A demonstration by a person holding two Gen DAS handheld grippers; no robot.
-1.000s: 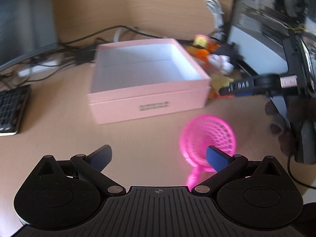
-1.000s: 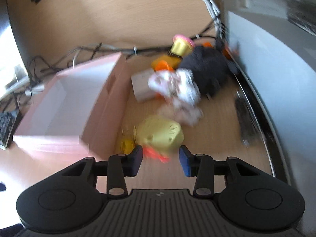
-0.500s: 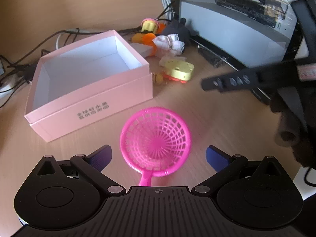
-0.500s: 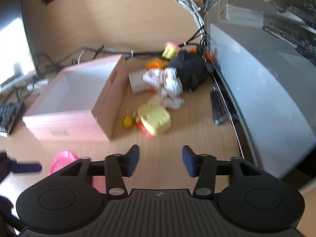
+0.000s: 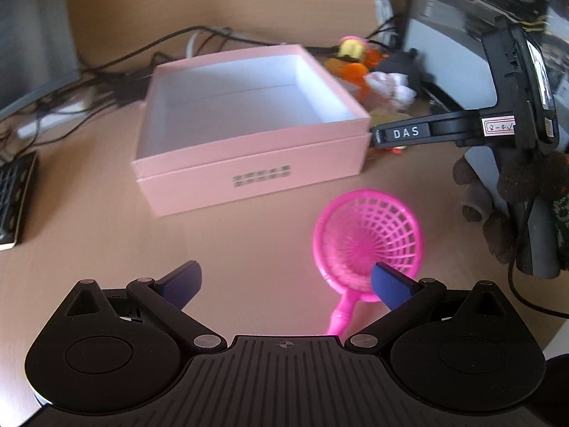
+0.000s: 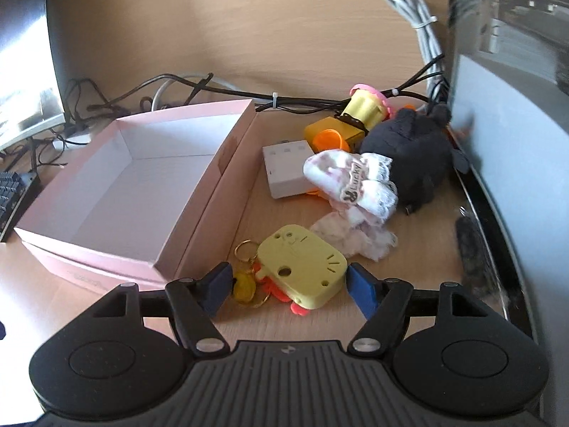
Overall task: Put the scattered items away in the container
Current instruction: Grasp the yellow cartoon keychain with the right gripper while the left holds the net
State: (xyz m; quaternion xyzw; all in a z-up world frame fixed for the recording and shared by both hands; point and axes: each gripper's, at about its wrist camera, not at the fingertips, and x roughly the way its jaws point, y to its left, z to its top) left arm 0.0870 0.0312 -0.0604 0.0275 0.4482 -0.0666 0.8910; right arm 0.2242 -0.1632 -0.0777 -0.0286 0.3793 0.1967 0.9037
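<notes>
An empty pink box (image 5: pixel 249 156) (image 6: pixel 117 192) sits open on the wooden desk. A pink mesh scoop (image 5: pixel 368 235) lies in front of it, by the right finger of my open left gripper (image 5: pixel 288 281), which holds nothing. My right gripper (image 6: pixel 290 286) is open, its fingers either side of a yellow cat-face keychain toy (image 6: pixel 302 267) lying right of the box. Behind the toy lie white lace socks (image 6: pixel 352 181), a white adapter (image 6: pixel 288 169), a black plush (image 6: pixel 412 153) and orange and yellow toys (image 6: pixel 341 131). The other gripper (image 5: pixel 462 128) and a gloved hand (image 5: pixel 512 206) show at the left view's right.
A computer case (image 6: pixel 515 124) stands along the right edge. Cables (image 6: pixel 199 89) run along the back wall behind the box. A keyboard (image 5: pixel 10 199) lies at the far left, below a monitor (image 5: pixel 28 35). A dark object (image 6: pixel 473 252) lies beside the case.
My right gripper has moved forward and down until its fingers flank the yellow toy. The left view has swung left, so the pink scoop now sits by the right finger instead of centred.
</notes>
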